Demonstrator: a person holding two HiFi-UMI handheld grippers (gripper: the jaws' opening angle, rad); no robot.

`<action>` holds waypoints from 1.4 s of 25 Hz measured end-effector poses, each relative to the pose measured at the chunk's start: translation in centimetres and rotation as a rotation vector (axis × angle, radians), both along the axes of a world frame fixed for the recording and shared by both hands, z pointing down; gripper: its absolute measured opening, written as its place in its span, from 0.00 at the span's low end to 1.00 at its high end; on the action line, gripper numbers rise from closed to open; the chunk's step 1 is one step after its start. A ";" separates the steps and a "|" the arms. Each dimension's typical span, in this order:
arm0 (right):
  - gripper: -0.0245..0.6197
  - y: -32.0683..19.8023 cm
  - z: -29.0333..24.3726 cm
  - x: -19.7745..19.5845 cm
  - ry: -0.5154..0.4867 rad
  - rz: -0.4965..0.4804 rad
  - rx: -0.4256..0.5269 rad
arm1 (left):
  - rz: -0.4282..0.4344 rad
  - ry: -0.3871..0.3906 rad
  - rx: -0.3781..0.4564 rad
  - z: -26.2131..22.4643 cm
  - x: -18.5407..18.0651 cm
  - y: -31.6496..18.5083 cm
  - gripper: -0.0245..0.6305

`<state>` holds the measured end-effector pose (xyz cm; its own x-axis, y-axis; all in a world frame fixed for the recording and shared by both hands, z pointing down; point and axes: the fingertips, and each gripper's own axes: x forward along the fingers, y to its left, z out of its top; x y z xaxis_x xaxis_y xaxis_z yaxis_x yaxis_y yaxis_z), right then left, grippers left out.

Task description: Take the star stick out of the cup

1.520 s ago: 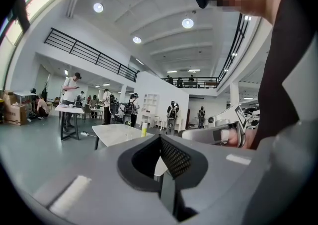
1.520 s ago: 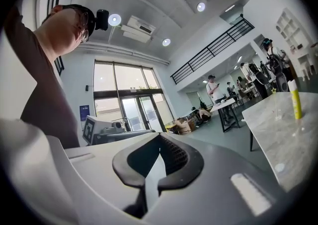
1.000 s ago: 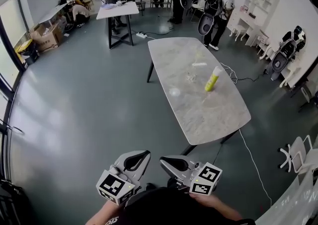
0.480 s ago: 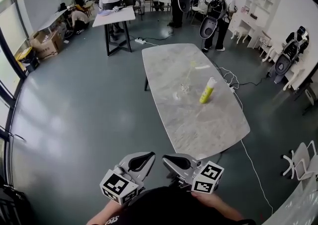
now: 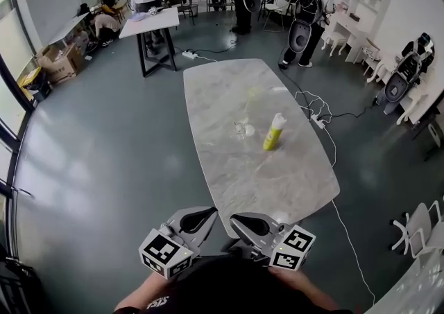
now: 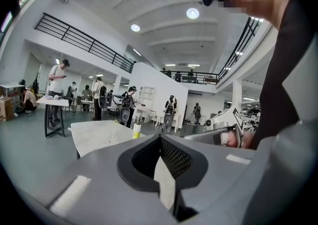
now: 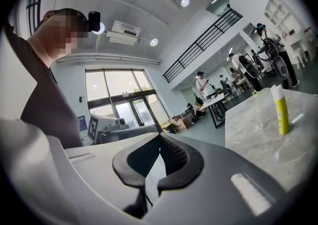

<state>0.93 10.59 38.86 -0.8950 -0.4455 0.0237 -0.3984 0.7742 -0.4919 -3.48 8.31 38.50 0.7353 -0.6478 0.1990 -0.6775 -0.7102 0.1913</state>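
Observation:
A clear cup (image 5: 241,127) stands mid-way along the long marble table (image 5: 277,181), with a thin star stick (image 5: 251,101) rising out of it. A yellow bottle (image 5: 272,132) stands just right of the cup. In the right gripper view the cup (image 7: 258,122), the star stick (image 7: 256,101) and the bottle (image 7: 281,114) are far ahead. My left gripper (image 5: 201,219) and right gripper (image 5: 239,221) are side by side short of the table's near end, both shut and empty. The left gripper (image 6: 160,138) and right gripper (image 7: 160,136) show their jaws closed together.
Several people stand around tables and chairs at the back of the hall. A smaller table (image 5: 156,21) is at back left, cardboard boxes (image 5: 48,63) by the left wall. A white cable (image 5: 333,160) runs along the floor right of the marble table. White chairs (image 5: 420,226) are at right.
The marble table has come closer and shifted left in the head view; both grippers travel with me toward its near end, still shut.

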 end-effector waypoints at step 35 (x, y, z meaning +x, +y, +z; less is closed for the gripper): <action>0.06 -16.2 4.3 4.8 0.091 0.169 -0.119 | 0.128 0.010 -0.020 3.1 5.3 -21.2 0.04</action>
<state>5.70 -5.56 43.20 -0.7995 -0.5782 0.1626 -0.5645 0.6310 -0.5320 1.83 -12.88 41.64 0.8135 -0.5447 0.2035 -0.5798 -0.7864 0.2129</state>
